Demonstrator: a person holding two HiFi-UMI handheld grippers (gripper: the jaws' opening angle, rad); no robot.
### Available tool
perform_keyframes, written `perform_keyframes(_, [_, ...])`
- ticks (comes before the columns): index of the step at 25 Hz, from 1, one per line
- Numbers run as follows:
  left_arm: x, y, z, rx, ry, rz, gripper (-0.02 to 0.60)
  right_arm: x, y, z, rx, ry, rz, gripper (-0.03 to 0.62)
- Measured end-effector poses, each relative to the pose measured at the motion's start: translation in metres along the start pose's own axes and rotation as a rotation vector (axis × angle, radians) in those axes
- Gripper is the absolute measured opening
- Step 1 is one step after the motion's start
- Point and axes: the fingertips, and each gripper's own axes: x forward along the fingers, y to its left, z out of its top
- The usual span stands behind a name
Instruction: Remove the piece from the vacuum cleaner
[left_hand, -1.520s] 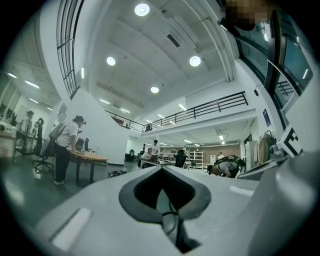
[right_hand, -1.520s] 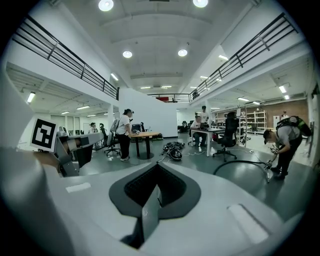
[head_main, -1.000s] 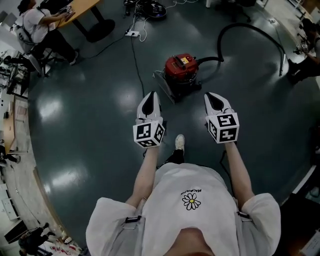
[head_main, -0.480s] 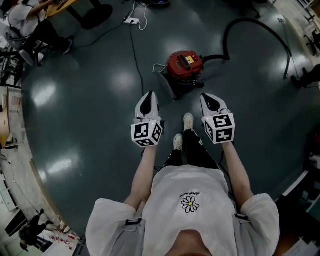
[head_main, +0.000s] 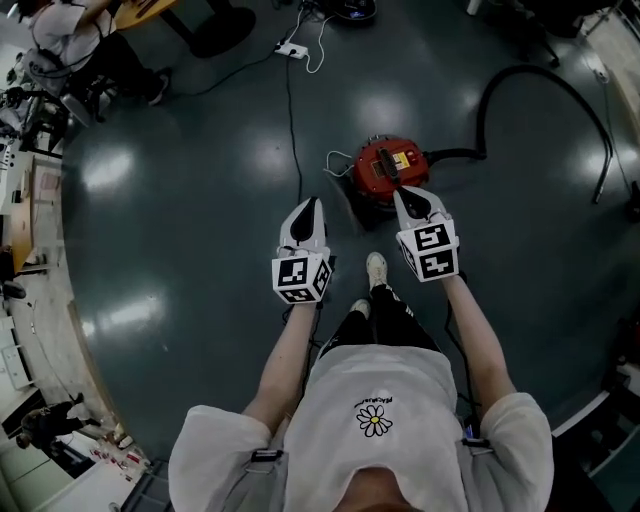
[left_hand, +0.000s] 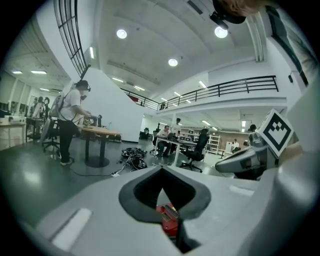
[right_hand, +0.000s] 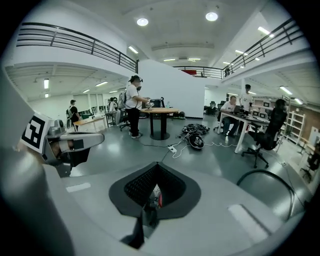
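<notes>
A red canister vacuum cleaner (head_main: 388, 168) stands on the dark floor, and its black hose (head_main: 530, 75) arcs away to the right. My right gripper (head_main: 408, 197) hangs just in front of the vacuum's near edge, jaws shut and empty. My left gripper (head_main: 311, 206) is a short way left of the vacuum, also shut with nothing in it. In the left gripper view, part of the red vacuum cleaner (left_hand: 168, 219) shows through the gap behind the closed jaws. Only a red sliver of the vacuum cleaner (right_hand: 158, 197) shows in the right gripper view. I cannot make out the piece to be removed.
A black power cable (head_main: 295, 120) runs from the vacuum's side up to a white power strip (head_main: 292, 50). A person (head_main: 70, 50) sits at a desk at the top left. My shoe (head_main: 376, 268) is just below the grippers. A round table (right_hand: 160, 117) and an office chair (right_hand: 262, 137) stand farther off.
I have walked closer to the vacuum. Both grippers are now nearer to it, with the right one reaching its near edge. Both have stayed shut.
</notes>
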Motion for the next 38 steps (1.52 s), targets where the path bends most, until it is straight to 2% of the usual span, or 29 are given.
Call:
perform_keyframes(3, [0.039, 0.013, -0.015, -0.001, 0.024, 0.013, 0.0, 0.05, -0.017, -0.004, -0.045, 0.041, 0.045, 0.025])
perform_keyframes(6, [0.074, 0.032, -0.05, -0.022, 0.052, 0.028, 0.0, 0.107, -0.027, -0.033, -0.066, 0.11, 0.081, 0.025])
perform_keyframes(12, [0.129, 0.089, -0.169, -0.105, 0.188, 0.098, 0.0, 0.22, -0.031, -0.119, -0.036, 0.281, 0.116, 0.025])
perform_keyframes(17, [0.149, 0.102, -0.263, -0.163, 0.293, 0.091, 0.0, 0.295, -0.032, -0.192, -0.058, 0.402, 0.121, 0.023])
perform_keyframes(22, [0.139, 0.089, -0.348, -0.276, 0.44, 0.069, 0.081, 0.333, -0.03, -0.238, -0.104, 0.543, 0.115, 0.023])
perform_keyframes(24, [0.135, 0.082, -0.373, -0.307, 0.495, 0.059, 0.126, 0.342, -0.031, -0.252, -0.123, 0.624, 0.11, 0.023])
perform_keyframes(26, [0.134, 0.073, -0.392, -0.34, 0.542, 0.049, 0.156, 0.345, -0.031, -0.256, -0.125, 0.662, 0.105, 0.021])
perform_keyframes(31, [0.136, 0.062, -0.426, -0.419, 0.647, 0.051, 0.229, 0.343, -0.028, -0.26, -0.106, 0.695, 0.111, 0.02])
perform_keyframes(38, [0.131, 0.05, -0.457, -0.417, 0.78, 0.026, 0.253, 0.348, -0.035, -0.252, -0.089, 0.652, 0.109, 0.021])
